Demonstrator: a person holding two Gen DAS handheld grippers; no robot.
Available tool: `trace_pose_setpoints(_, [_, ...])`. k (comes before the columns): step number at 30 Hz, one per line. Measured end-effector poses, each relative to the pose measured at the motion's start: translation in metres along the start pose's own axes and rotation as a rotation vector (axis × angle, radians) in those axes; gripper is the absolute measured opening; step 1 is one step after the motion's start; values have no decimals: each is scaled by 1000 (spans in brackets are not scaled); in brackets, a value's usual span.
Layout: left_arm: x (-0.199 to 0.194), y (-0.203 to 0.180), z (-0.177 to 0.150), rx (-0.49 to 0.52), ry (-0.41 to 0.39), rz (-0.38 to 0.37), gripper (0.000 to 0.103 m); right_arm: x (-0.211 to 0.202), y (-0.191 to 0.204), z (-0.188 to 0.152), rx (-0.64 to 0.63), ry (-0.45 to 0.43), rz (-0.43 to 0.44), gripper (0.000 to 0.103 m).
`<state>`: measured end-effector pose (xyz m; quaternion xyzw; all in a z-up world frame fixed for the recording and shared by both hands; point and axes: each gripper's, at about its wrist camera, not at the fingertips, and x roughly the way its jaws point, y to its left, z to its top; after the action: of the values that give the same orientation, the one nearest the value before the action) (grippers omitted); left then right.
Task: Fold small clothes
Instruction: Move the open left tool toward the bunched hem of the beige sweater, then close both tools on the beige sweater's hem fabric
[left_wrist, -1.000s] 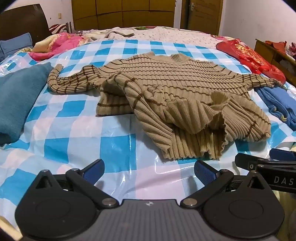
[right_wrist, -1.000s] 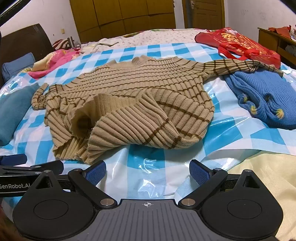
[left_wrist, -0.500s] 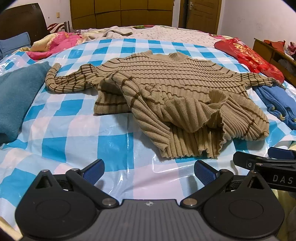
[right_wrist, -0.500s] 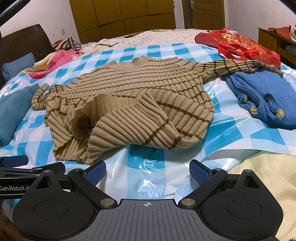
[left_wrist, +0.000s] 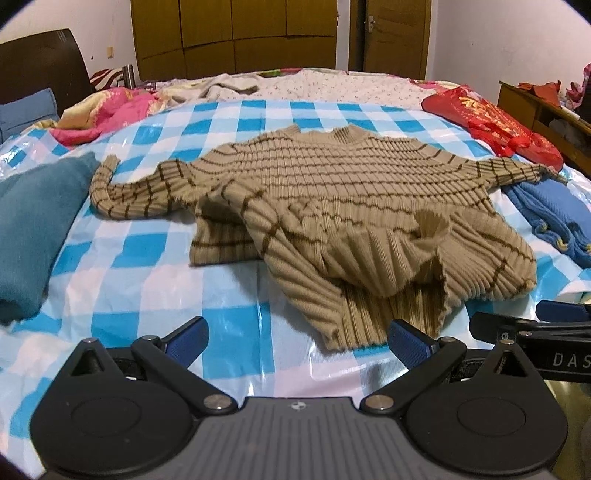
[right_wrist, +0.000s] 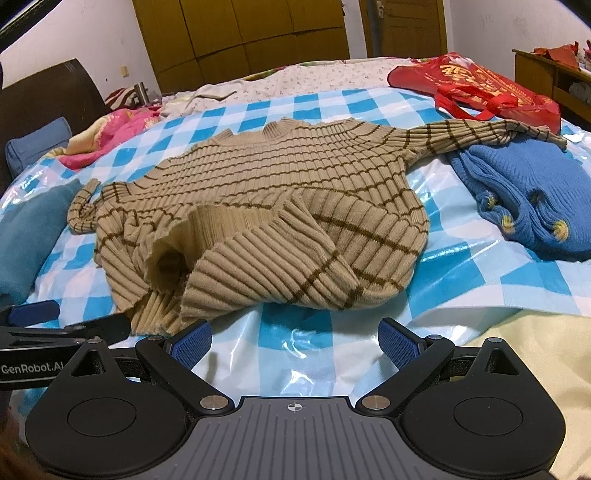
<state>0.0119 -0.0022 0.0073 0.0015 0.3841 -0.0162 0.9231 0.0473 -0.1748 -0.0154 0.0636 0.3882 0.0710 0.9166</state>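
Bedroom, checked plastic sheet (left_wrist: 122, 254) on bed | tan striped sweater (left_wrist: 332, 206) mid-sheet, sleeves out, hem bunched toward me | my left gripper (left_wrist: 297, 341) and right gripper (right_wrist: 293, 341) both apart, empty | right view shows blue sweater (right_wrist: 524, 192) fully

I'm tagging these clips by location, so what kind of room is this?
Most likely a home bedroom: clothes lie on a bed under a blue checked plastic sheet, with a dark headboard to the left and a wooden wardrobe along the far wall.
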Motion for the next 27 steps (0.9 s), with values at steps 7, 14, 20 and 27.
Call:
trace_pose_setpoints(7, [7, 3, 10, -6, -11, -5, 103, 5, -5, 11, 50, 13, 23, 98])
trace_pose_setpoints(14, [15, 8, 19, 4, -26, -3, 103, 11, -16, 17, 111, 41, 38, 97])
trace_pose_setpoints(20, [24, 12, 27, 6, -33, 6, 103, 12, -13, 20, 77, 35, 36, 97])
trace_pose_setpoints(27, [35, 20, 39, -14, -47, -22, 103, 14, -14, 25, 65, 32, 43, 97])
